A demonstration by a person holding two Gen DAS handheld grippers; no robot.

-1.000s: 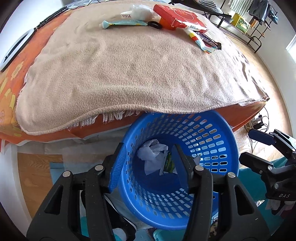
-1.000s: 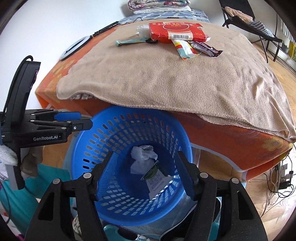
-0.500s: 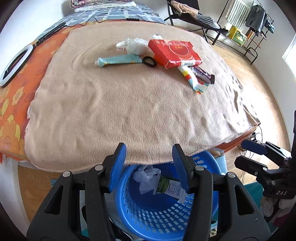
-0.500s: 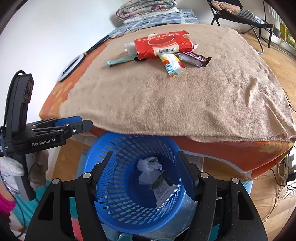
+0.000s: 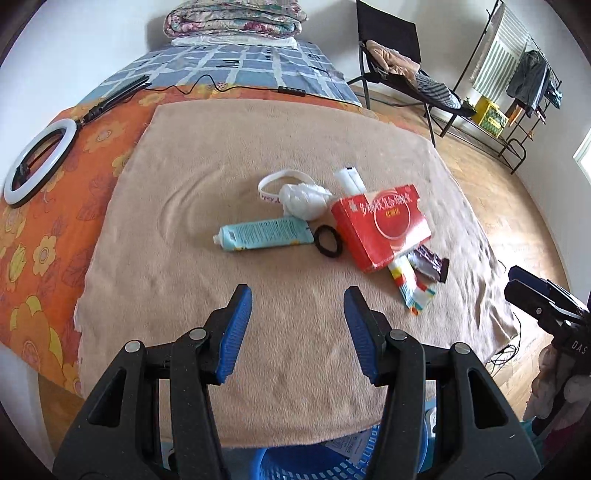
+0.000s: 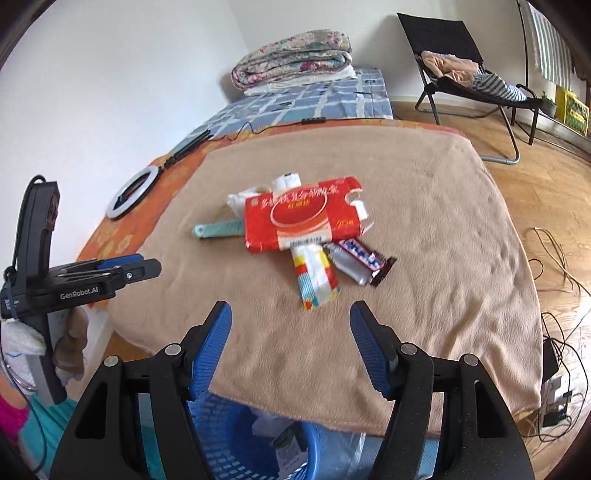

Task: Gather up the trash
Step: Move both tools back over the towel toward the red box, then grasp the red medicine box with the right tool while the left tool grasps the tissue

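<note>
My left gripper and right gripper hang over the blanket, jaws wide apart, holding nothing. The trash lies mid-blanket: red pack, tube, wrappers. The basket sits below the blanket's edge.

- Blanket lies on the bed; trash is clustered mid-blanket.
- Tube lies left of the hair tie; tissue pack right of the tie.
- Crumpled tissue behind the tube, wristband to its left.
- Candy bar and striped wrapper protrude from under the pack's near edge.
- Basket sits below the near bed edge, with trash in it.
- Ring light lies at the far left of the bed.
- Folded quilt at the bed's far end.
</note>
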